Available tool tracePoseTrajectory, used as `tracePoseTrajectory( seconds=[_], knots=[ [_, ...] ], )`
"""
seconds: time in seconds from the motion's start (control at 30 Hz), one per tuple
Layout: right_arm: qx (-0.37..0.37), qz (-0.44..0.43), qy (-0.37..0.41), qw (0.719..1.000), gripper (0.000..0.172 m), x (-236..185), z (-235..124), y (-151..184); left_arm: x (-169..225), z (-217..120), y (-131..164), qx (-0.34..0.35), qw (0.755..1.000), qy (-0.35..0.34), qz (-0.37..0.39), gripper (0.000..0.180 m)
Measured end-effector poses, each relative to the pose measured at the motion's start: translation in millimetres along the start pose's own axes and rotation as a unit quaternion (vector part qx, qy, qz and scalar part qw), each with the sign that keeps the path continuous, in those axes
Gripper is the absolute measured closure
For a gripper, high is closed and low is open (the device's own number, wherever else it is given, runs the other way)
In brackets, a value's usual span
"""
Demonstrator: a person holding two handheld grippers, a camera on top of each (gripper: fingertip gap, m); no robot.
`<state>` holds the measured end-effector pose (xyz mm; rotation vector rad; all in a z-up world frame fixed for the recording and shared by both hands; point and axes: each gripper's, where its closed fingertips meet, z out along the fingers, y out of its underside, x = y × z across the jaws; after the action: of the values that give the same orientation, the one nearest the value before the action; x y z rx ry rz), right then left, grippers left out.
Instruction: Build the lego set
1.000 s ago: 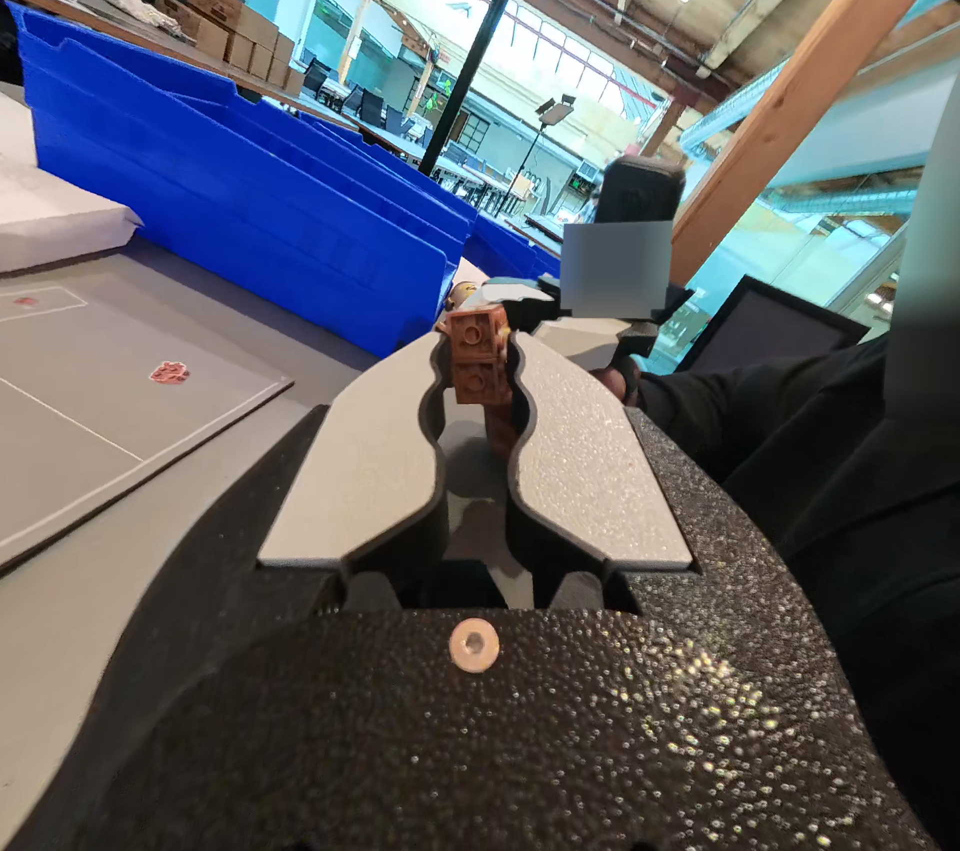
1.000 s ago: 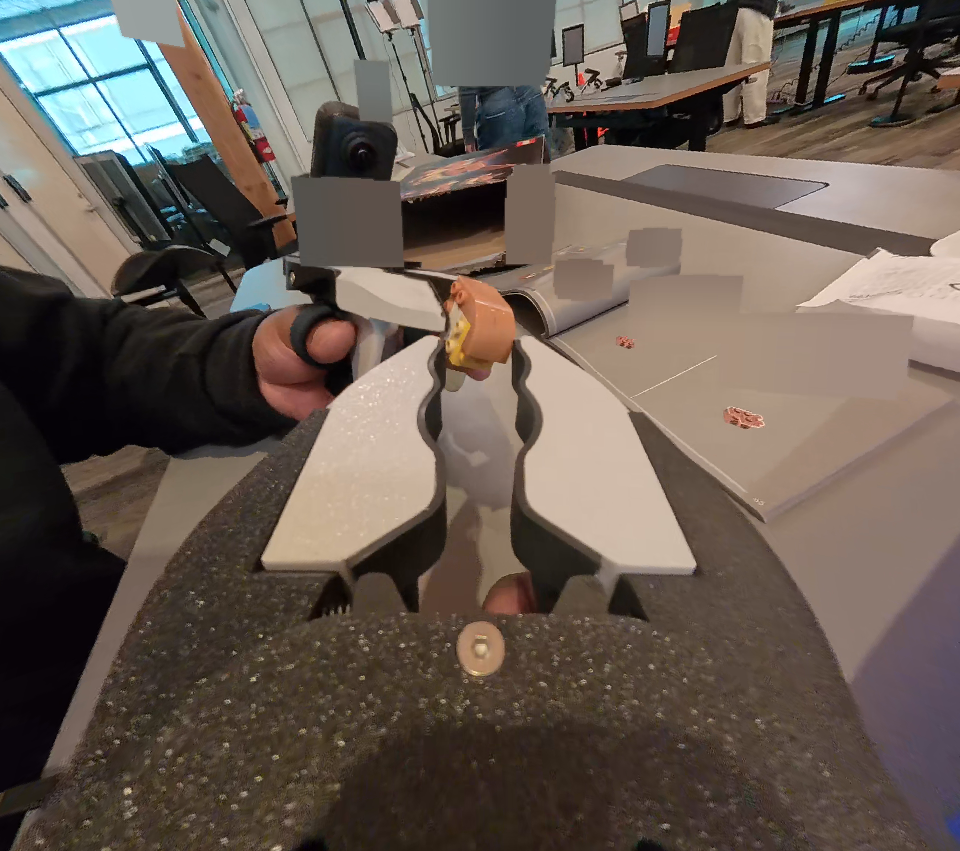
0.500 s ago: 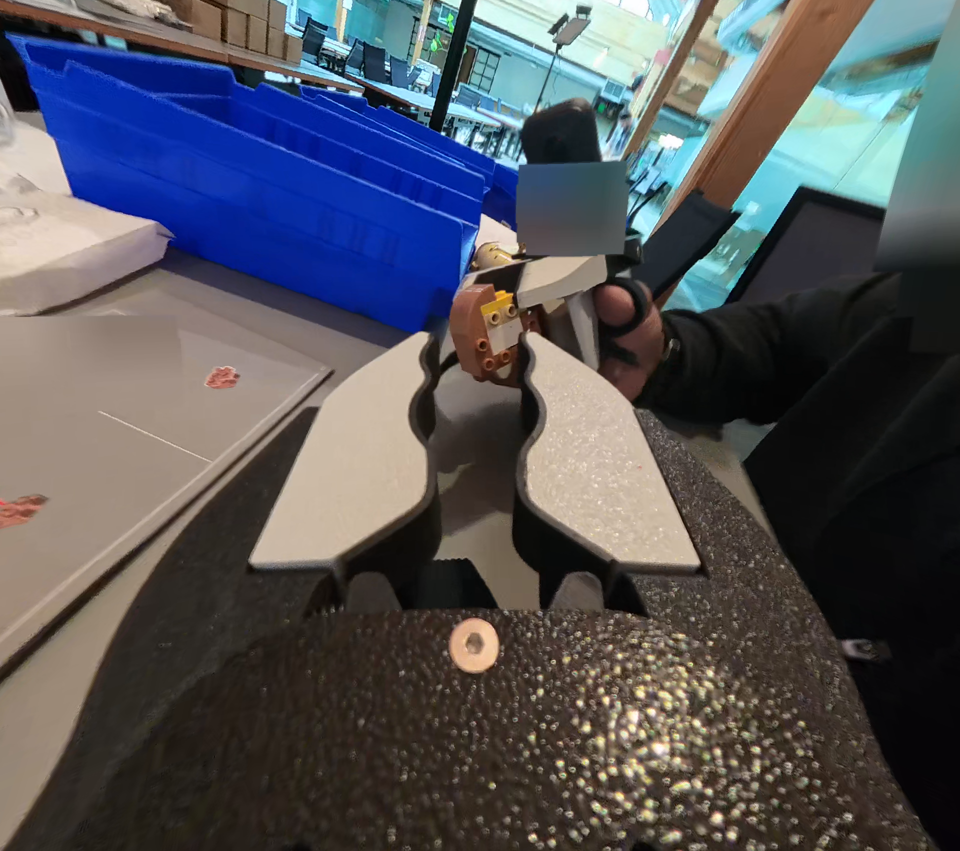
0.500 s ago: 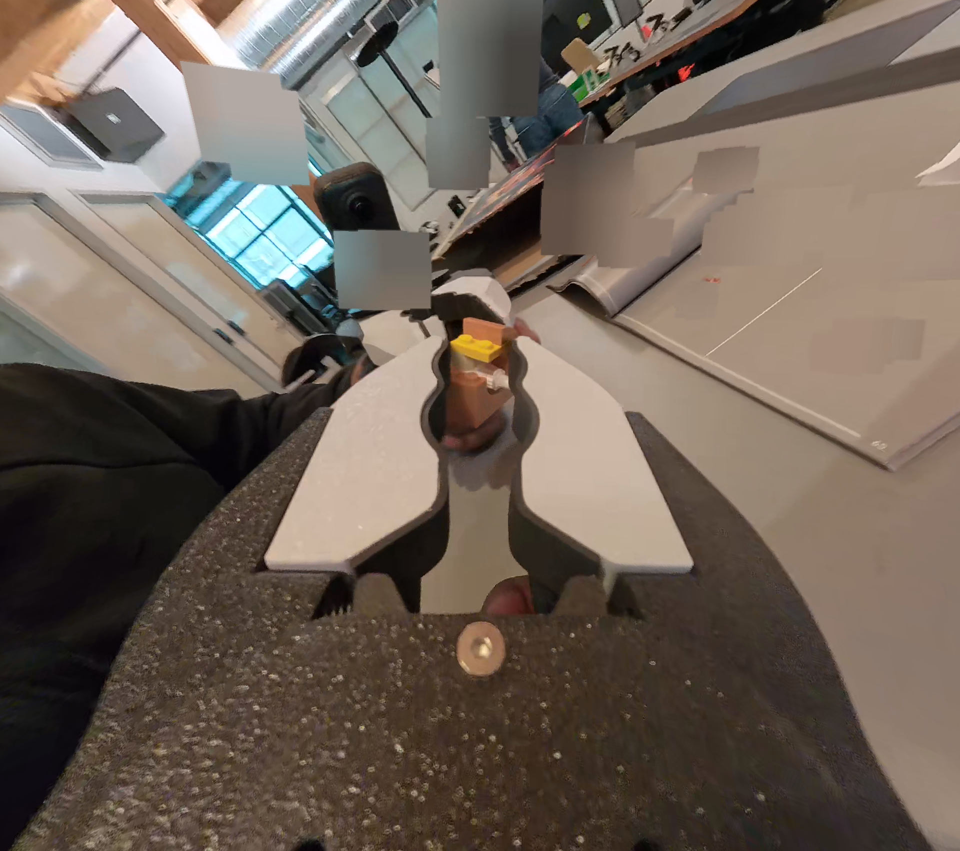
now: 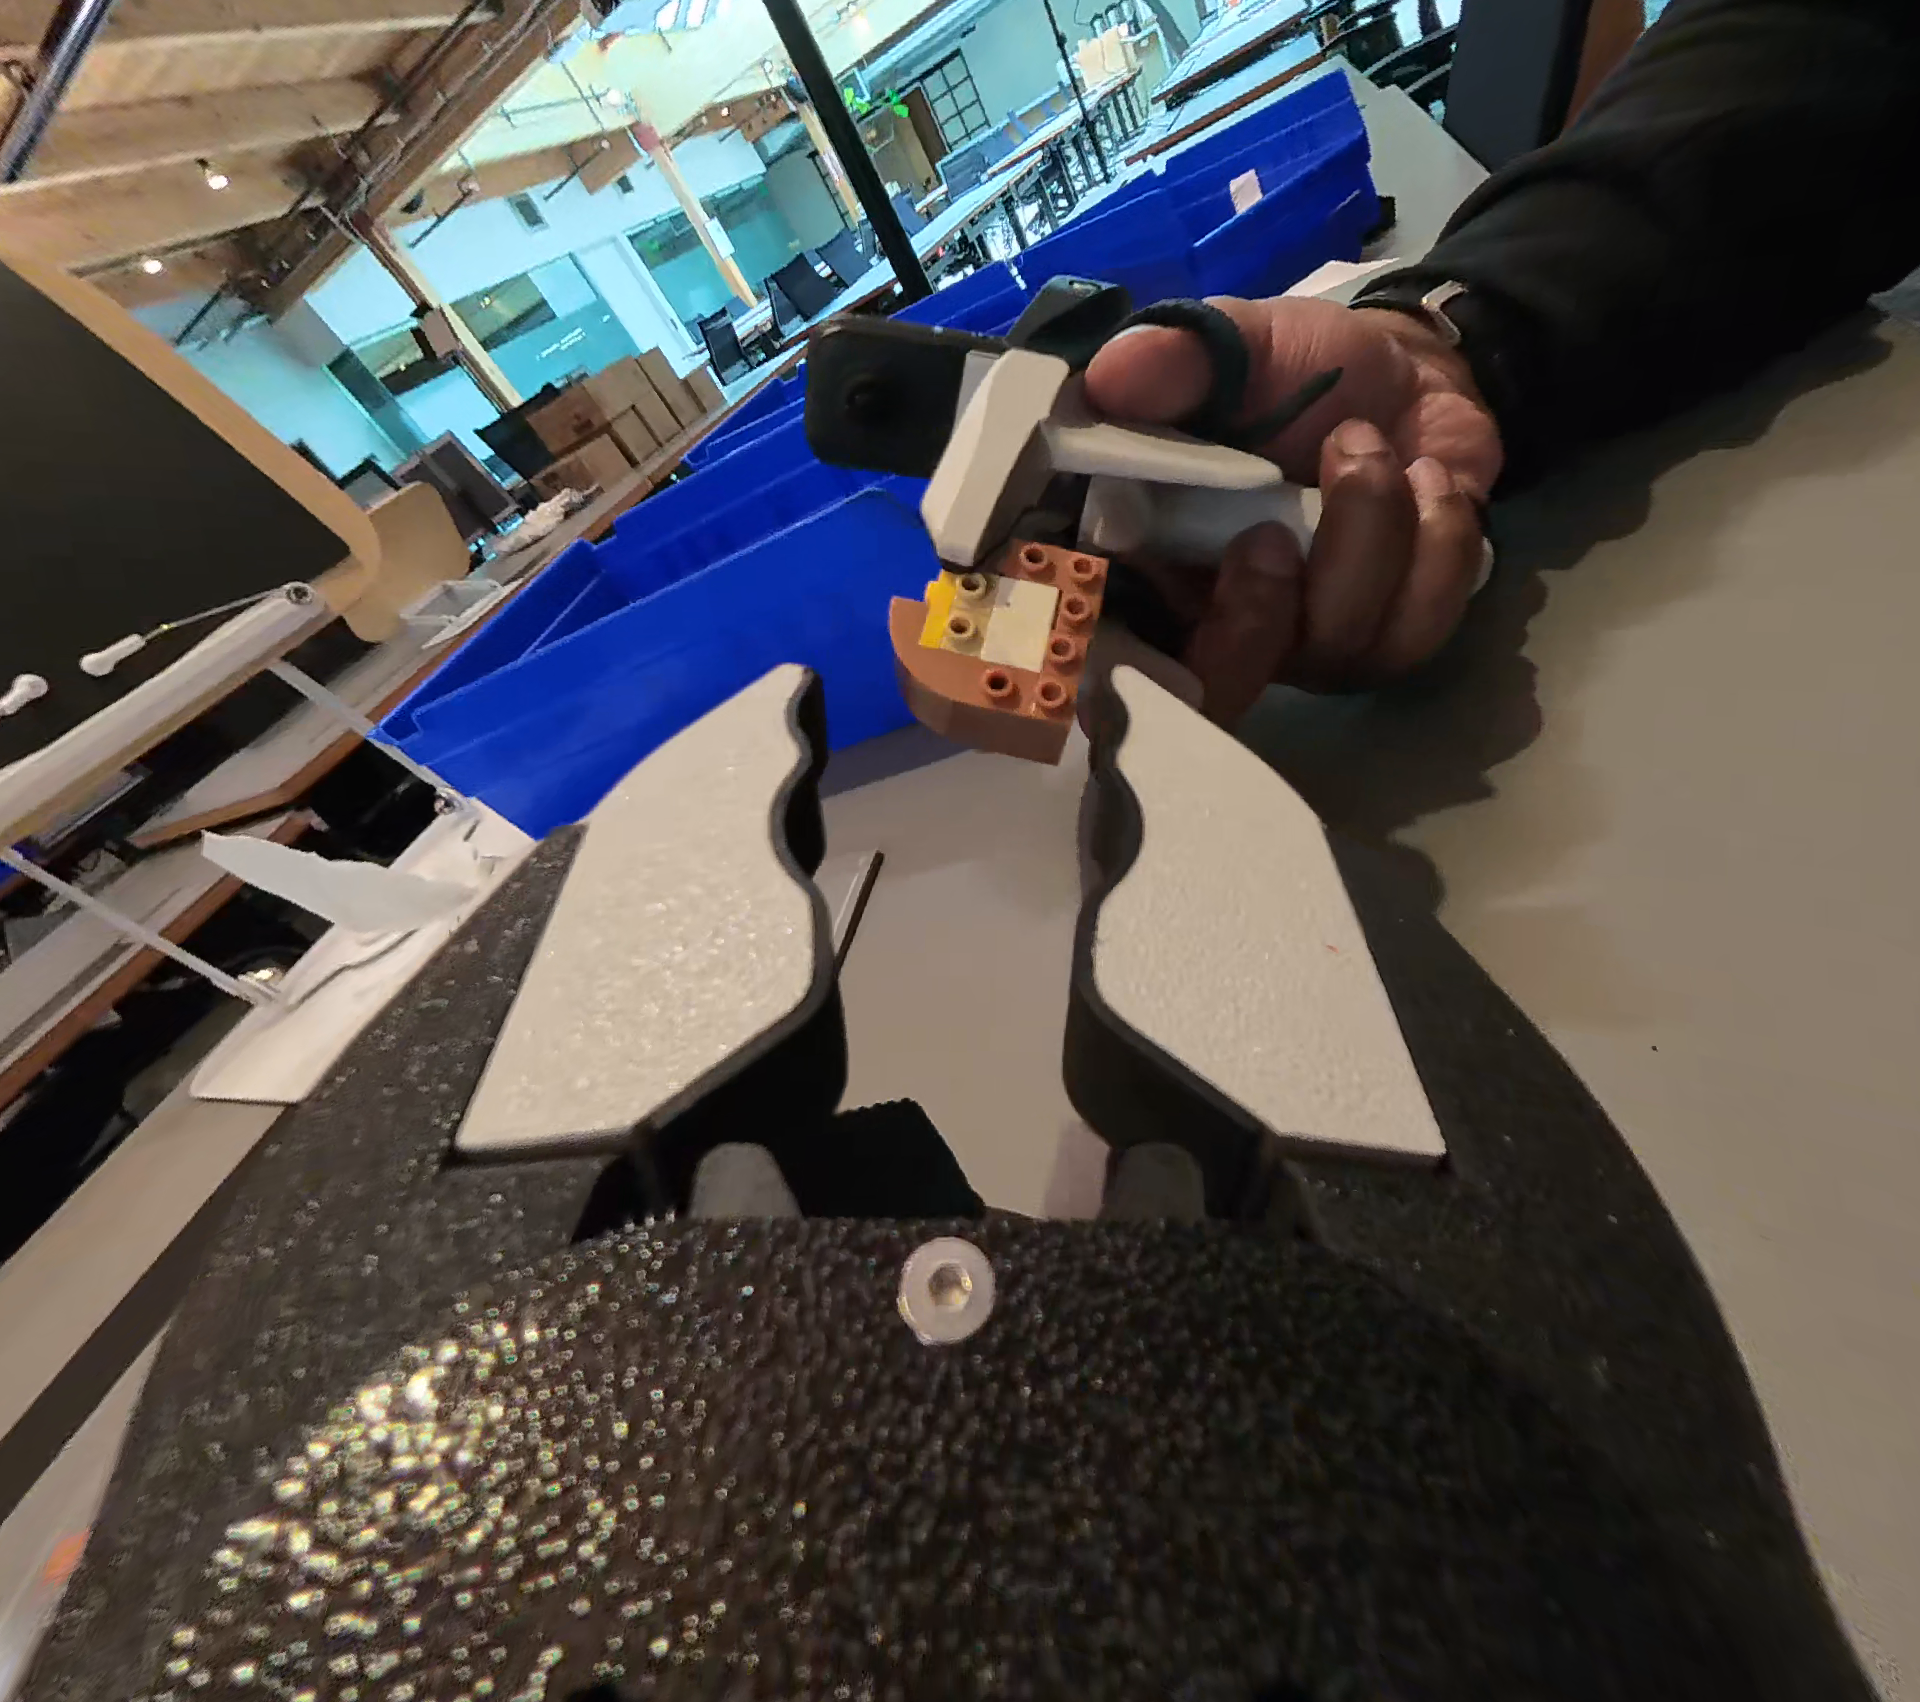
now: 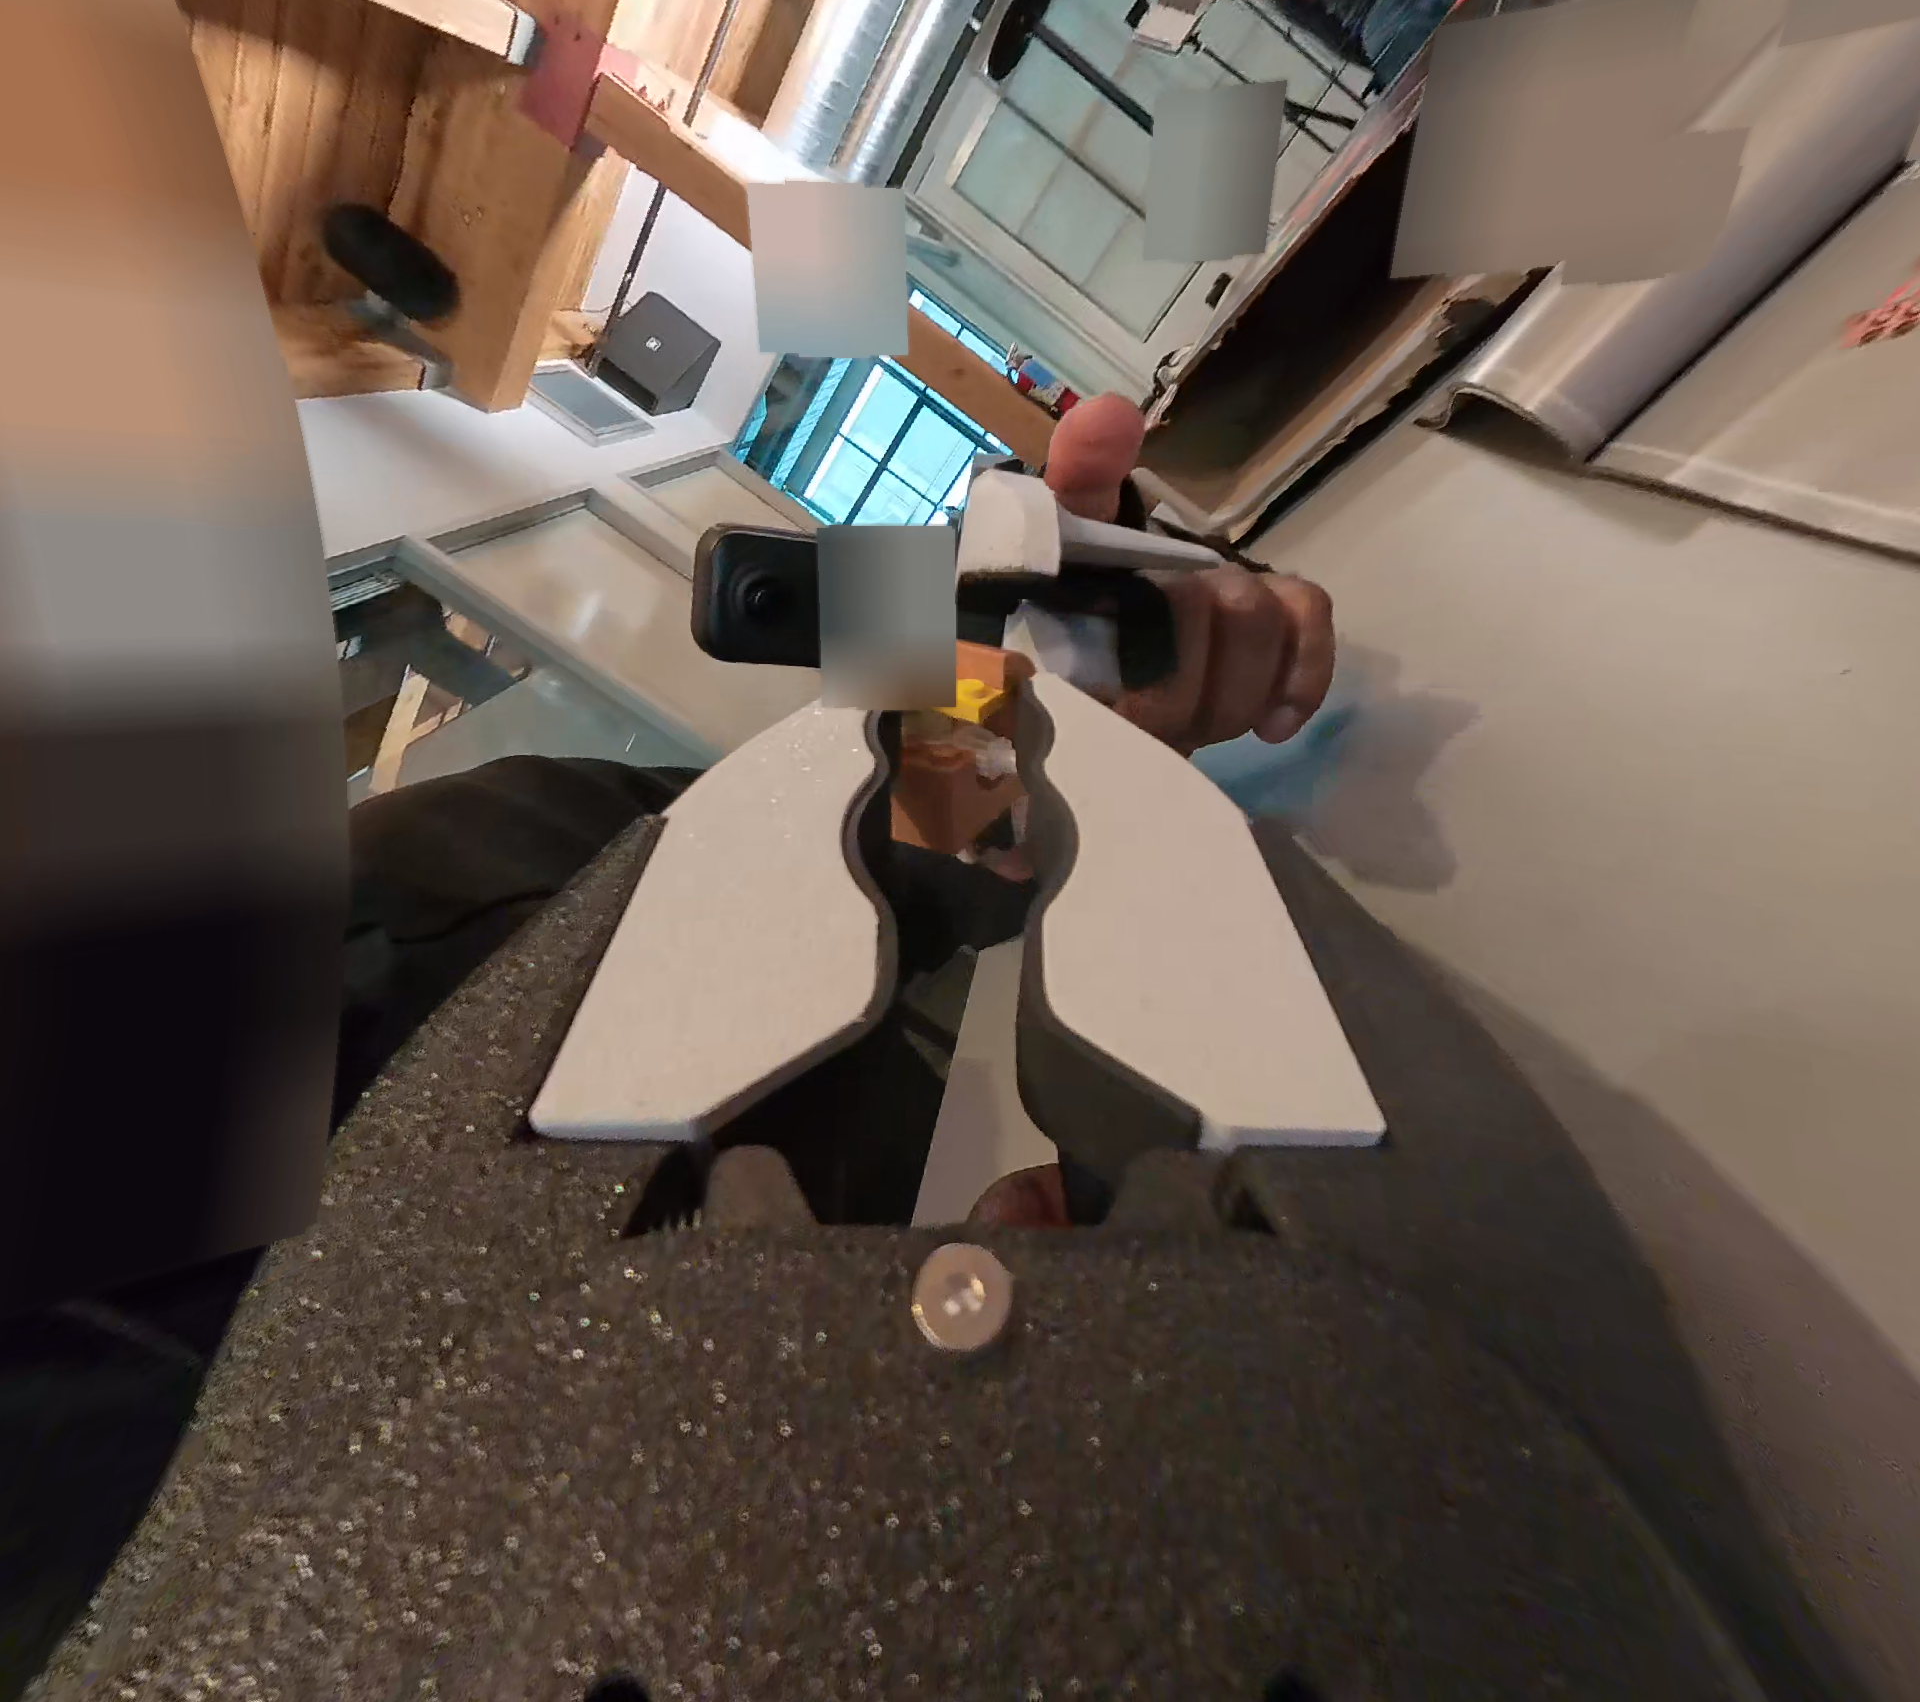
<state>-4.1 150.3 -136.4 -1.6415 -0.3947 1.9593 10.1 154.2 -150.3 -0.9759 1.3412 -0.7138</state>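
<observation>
A brown brick assembly point(image 5: 997, 665) with a yellow and a white piece on top hangs above the grey table point(image 5: 1662, 717). My right gripper point(image 5: 1023, 551) is shut on its far end and is held by a hand point(image 5: 1330, 489). My left gripper point(image 5: 961, 702) is wide open, and the assembly sits just beyond its fingertips with neither pad pressing on it. In the right wrist view, my right gripper point(image 6: 956, 717) clamps the brown assembly point(image 6: 940, 795) between both pads. The left gripper point(image 6: 1023, 603) and its camera show just behind.
A row of blue bins point(image 5: 665, 613) stands behind the brick. A white paper point(image 5: 343, 883) lies at the table's left edge. In the right wrist view a grey mat and an open booklet point(image 6: 1662, 426) lie on the table point(image 6: 1558, 821) to the right. Less than 4 cm separates the two grippers' tips.
My left gripper was shut on the brown assembly and has opened wide, letting it go. My right gripper keeps its hold. Both views have tilted.
</observation>
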Motion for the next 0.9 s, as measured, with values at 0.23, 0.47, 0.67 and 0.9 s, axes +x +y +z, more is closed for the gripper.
tracePoseTrajectory(
  seconds=[0.23,0.47,0.67,0.9],
  knots=[
    [-0.015,-0.029,0.010,0.999,0.150,2,1,4,8,-2,0,-0.013,0.999,0.012,0.035,0.148],
    [-0.072,-0.265,0.129,0.953,0.129,12,-13,-5,-3,-7,9,-0.075,0.997,0.005,-0.009,0.148],
    [-0.126,-0.475,0.182,0.852,0.121,10,-10,6,3,-8,17,-0.113,0.993,0.032,-0.032,0.148],
    [-0.157,-0.578,0.197,0.776,0.128,12,-7,19,14,-8,17,-0.121,0.989,0.067,-0.045,0.148]
  ],
)
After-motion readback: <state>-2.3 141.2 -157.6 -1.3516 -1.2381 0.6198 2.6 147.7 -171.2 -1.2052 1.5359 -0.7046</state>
